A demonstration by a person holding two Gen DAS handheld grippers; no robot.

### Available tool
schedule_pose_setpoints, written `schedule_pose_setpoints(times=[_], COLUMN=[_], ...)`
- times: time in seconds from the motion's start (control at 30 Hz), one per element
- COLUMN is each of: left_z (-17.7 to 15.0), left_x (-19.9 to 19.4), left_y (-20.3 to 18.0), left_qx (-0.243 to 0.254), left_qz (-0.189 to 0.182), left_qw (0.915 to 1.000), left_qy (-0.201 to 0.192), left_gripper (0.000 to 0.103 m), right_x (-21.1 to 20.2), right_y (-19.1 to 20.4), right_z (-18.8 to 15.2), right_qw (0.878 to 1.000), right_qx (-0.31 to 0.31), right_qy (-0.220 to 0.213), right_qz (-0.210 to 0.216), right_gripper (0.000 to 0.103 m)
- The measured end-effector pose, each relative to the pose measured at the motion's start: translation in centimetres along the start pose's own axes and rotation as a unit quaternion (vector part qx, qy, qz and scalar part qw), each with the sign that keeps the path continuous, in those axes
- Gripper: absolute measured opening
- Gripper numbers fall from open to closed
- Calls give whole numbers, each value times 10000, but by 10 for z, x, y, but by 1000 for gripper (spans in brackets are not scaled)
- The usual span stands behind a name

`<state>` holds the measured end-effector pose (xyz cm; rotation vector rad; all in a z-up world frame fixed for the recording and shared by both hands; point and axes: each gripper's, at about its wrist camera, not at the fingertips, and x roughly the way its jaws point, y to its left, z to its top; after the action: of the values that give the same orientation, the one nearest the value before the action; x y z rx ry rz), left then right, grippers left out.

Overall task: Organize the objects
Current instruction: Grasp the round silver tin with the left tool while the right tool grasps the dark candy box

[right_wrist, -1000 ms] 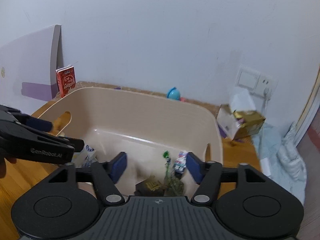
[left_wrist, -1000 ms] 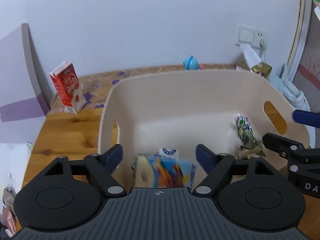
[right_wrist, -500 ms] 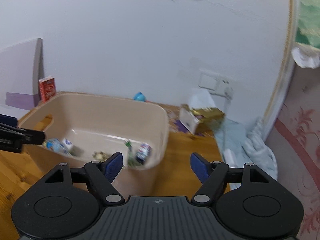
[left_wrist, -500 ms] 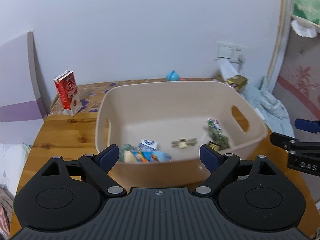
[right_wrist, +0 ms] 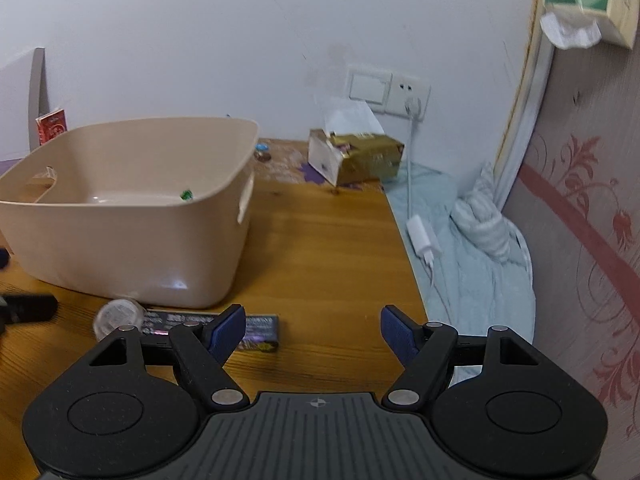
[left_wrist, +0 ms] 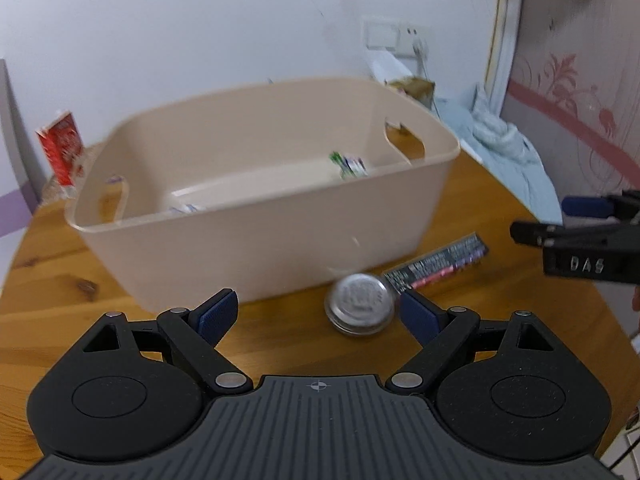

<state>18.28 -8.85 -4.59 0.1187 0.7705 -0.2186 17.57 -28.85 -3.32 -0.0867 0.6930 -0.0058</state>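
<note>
My left gripper (left_wrist: 316,314) sits low over the wooden table (left_wrist: 52,312), level, pointing fwd at the near wall of the beige bin (left_wrist: 280,224). Jaws spread wide, nothing btwn them. A small round tin (left_wrist: 359,309) lies on the table just in front of my right-hand pad (left_wrist: 418,314), close to it; contact unclear. Touching the tin's far side, a dark flat packet (left_wrist: 438,266) lies diagonally beside the bin's corner.

My right gripper (right_wrist: 313,330) hovers off to the right, also level and low, aimed past the bin's end toward the gold box (right_wrist: 366,156) at the wall. Jaws wide, empty. Packet (right_wrist: 256,330) runs behind its left pad (right_wrist: 226,328), tin (right_wrist: 118,316) further left.

Inside the bin: a few small wrappers (left_wrist: 350,164), blurred. Red carton (left_wrist: 60,152) stands behind the bin, by the wall.
</note>
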Motion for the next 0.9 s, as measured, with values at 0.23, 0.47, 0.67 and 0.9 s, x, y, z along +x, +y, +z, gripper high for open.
schedule_pose_setpoints(times=[0.23,0.47,0.67,0.9], left_z=[-11,-11,-11,-20], left_x=[42,63,62,55], left_y=[-6,-6,6,27], left_qx=[-223,-461,-889,-938], left_qz=[-28,185,383,641], left_qw=[9993,9982,9946,9924], left_qy=[290,328,373,479], left_gripper=[90,90,90,90], right_x=[27,58,74,66], right_y=[-5,8,17,11], right_z=[-6,-6,-2,-12], right_qw=[9990,9992,9993,9937], right_qx=[427,402,344,851], right_qy=[48,38,122,505], right_qz=[119,-31,20,524], right_gripper=[77,77,78,79])
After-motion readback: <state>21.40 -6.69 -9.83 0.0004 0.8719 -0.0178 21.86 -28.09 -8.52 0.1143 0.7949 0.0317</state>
